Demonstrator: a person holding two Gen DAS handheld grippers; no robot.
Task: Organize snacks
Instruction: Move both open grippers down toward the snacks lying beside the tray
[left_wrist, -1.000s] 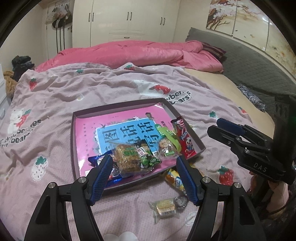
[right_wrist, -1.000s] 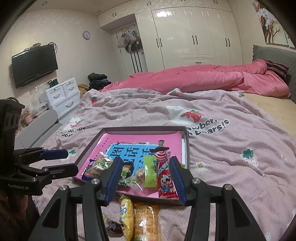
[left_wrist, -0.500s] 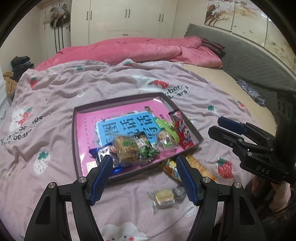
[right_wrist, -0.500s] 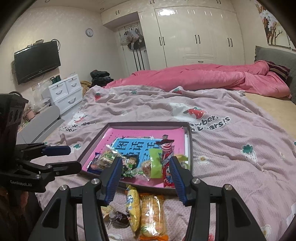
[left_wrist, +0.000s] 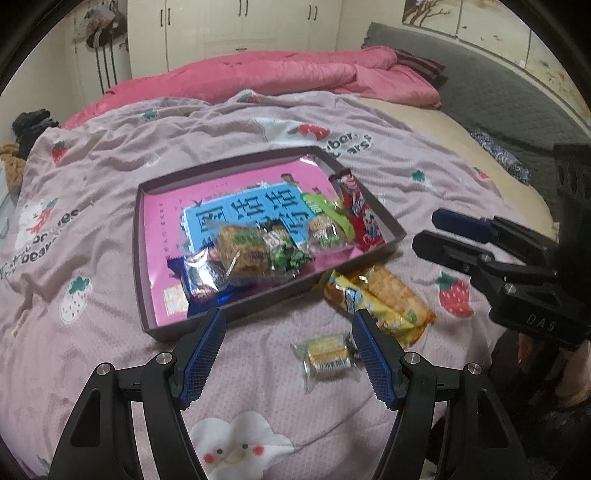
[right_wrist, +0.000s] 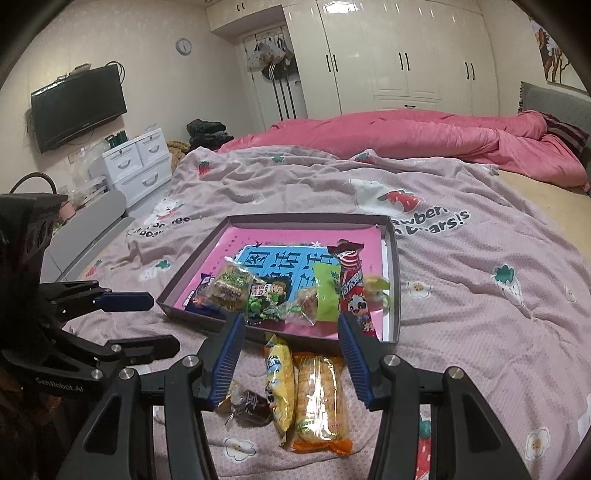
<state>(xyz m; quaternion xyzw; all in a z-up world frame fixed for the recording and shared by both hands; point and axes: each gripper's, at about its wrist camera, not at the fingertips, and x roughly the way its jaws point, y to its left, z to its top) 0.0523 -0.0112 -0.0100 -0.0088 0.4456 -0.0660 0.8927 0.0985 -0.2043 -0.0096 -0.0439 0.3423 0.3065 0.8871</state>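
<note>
1. Most snacks already sit in the tray (left_wrist: 384, 218), gathered toward its near edge.
2. Long yellow packets (right_wrist: 317, 398) and a small clear-wrapped biscuit (left_wrist: 327, 354) lie just outside that edge, presumably awaiting pickup.
3. The left gripper (left_wrist: 288, 354) and the right gripper (right_wrist: 290, 356) hover spread and empty near the tray.

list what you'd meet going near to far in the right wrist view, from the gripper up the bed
right gripper → orange-ended biscuit pack on the blanket → red panda snack stick in the tray → tray's far rim → strawberry bear print → pink duvet → white wardrobe
</note>
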